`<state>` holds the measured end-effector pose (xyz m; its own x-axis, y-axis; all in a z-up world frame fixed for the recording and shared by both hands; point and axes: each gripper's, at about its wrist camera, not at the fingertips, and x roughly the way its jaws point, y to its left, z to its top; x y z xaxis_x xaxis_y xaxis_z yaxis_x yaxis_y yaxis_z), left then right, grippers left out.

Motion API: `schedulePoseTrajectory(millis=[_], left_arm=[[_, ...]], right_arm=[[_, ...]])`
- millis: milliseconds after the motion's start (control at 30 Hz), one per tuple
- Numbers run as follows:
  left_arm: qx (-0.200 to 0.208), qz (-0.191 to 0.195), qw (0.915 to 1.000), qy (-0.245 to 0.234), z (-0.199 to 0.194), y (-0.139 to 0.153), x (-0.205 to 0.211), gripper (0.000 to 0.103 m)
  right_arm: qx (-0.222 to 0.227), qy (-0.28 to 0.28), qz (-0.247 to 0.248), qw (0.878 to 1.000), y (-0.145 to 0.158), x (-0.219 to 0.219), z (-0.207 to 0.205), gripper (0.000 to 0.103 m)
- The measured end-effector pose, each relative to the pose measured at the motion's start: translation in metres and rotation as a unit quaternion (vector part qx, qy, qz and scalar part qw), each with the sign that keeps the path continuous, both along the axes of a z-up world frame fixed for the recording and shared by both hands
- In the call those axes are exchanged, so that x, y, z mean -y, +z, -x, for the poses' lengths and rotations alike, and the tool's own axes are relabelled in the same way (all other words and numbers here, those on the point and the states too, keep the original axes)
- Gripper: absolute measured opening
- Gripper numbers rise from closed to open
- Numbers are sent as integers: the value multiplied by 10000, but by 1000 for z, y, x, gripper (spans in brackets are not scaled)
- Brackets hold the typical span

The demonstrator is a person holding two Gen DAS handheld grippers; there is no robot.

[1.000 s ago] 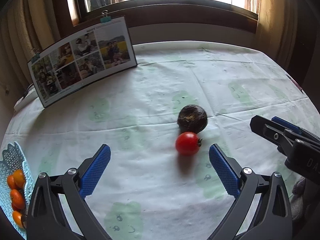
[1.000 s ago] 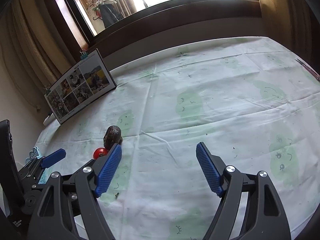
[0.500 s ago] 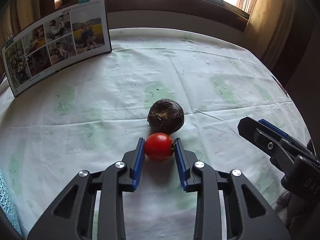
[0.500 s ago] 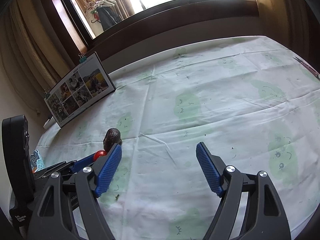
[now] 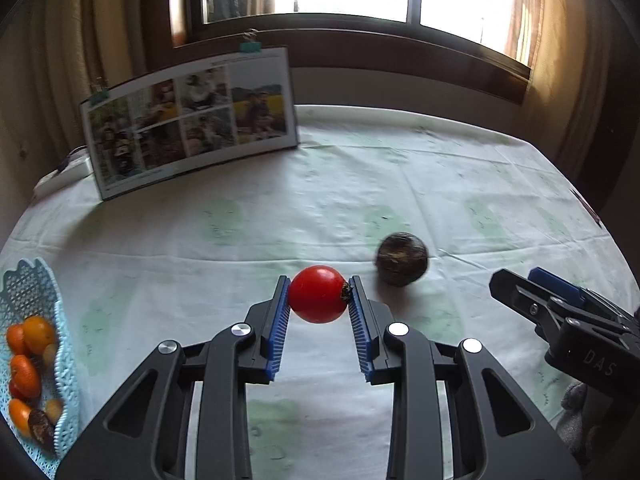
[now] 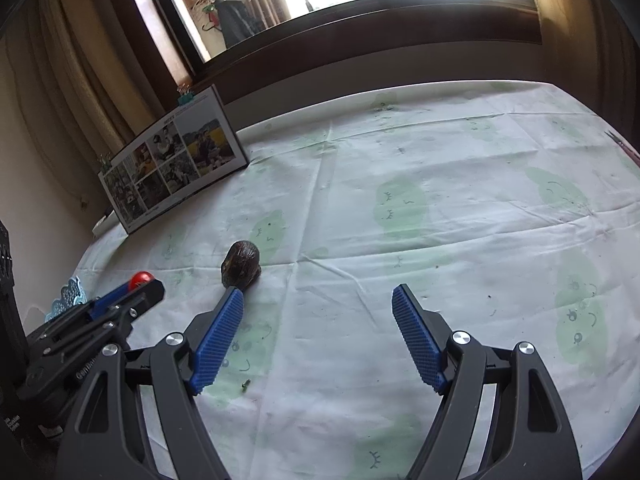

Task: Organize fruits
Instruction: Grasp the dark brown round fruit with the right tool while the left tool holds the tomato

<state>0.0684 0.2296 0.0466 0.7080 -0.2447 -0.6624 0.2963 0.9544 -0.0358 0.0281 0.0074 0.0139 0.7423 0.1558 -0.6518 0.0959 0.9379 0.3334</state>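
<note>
My left gripper [image 5: 318, 294] is shut on a red tomato [image 5: 318, 294], held a little above the tablecloth. Just right of it, a dark brown avocado [image 5: 401, 258] lies on the cloth. A light blue lattice basket [image 5: 36, 292] at the far left holds several small orange fruits and a dark one. In the right wrist view my right gripper [image 6: 318, 302] stands open over bare cloth, its left finger tip just in front of the avocado [image 6: 241, 266]. The left gripper [image 6: 132, 294] with the tomato [image 6: 141, 278] shows at the left there.
A photo board [image 5: 192, 120] leans upright at the back left of the table. The white tablecloth [image 6: 440, 216] with pale green prints covers the table. A window and curtains stand behind. A small dark crumb [image 6: 245, 385] lies near my right gripper.
My left gripper closed on the tomato and has now lifted it up and to the left, away from the avocado. The basket is back in view. The right gripper stayed open and nearly still.
</note>
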Motion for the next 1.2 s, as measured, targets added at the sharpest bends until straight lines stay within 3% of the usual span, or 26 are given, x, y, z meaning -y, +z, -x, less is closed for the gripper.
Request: schedulePoseTrajectory(millis=[300, 533, 600, 867, 1200], left_arm=[[62, 110, 9981, 609, 0, -3, -39, 30], [73, 136, 9977, 666, 2, -5, -49, 30], [81, 134, 9976, 671, 3, -5, -49, 30], [90, 112, 9973, 722, 2, -5, -49, 30], [136, 107, 9972, 729, 3, -3, -49, 30]], right_arm=[[-132, 742, 546, 9957, 4, -45, -33, 77], [-237, 1044, 786, 9911, 5, -71, -61, 76], [-281, 1043, 869, 9903, 4, -75, -68, 73], [-548, 1075, 948, 9882, -7, -77, -80, 42], [-334, 933, 585, 9934, 8, -66, -58, 36]])
